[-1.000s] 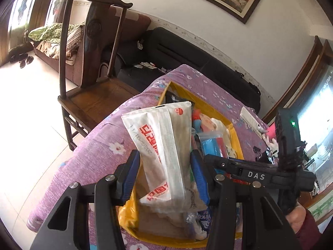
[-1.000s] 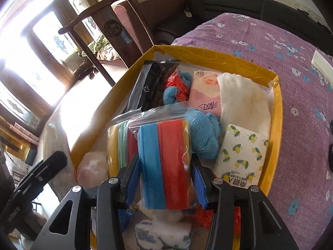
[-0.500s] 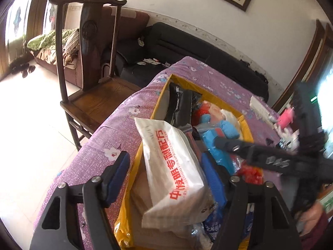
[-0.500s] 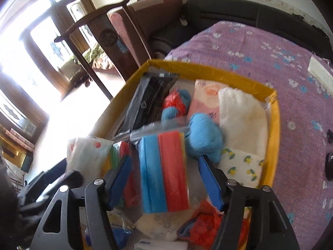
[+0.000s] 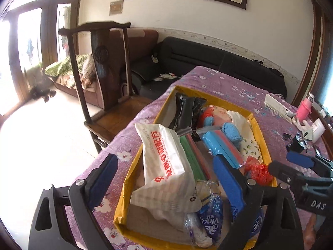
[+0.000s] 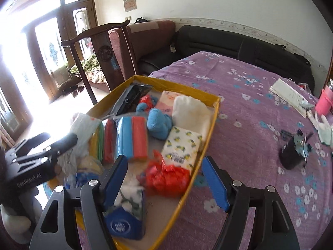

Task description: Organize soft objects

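Box (image 6: 210, 125) of yellow card, shallow and stiff-walled, is seen on the purple floral cloth (image 6: 249, 104) with every soft item packed inside; judged light but awkward, best moved by its rim, not by its contents

White pouch (image 5: 166, 162), the largest item, is leaned at the box's near-left side: crinkly film with red print, contents loose, likely to sag and slide if pinched at a corner, so a grip across the middle of its flat faces is advised

Sponge pack (image 6: 132, 135), blue and red blocks in clear slippery film, lies mid-box beside a green and red pack (image 6: 104, 143); springy, light, best squeezed across the short width

White cloth (image 6: 189, 108) is folded at the far right corner, limp and fuzzy. Lemon-print tissue pack (image 6: 181, 148) sits in front of it, soft-sided, holds shape when gripped on the long sides

Blue knit toy (image 6: 159, 123) lies between sponge pack and cloth, plush, grippy, nothing fragile. Black pouch (image 6: 131, 100) stands against the far-left wall, glossy, thin

Red bag (image 6: 166, 175), crumpled thin plastic, lies near the front rim; very light, can be snatched anywhere

Left gripper (image 5: 166, 179) jaws have just been opening and stand wide, the white pouch between them but unpressed. Right gripper (image 6: 164, 179) jaws have likewise just been opening, wide, straddling the box's near right rim and gripping nothing
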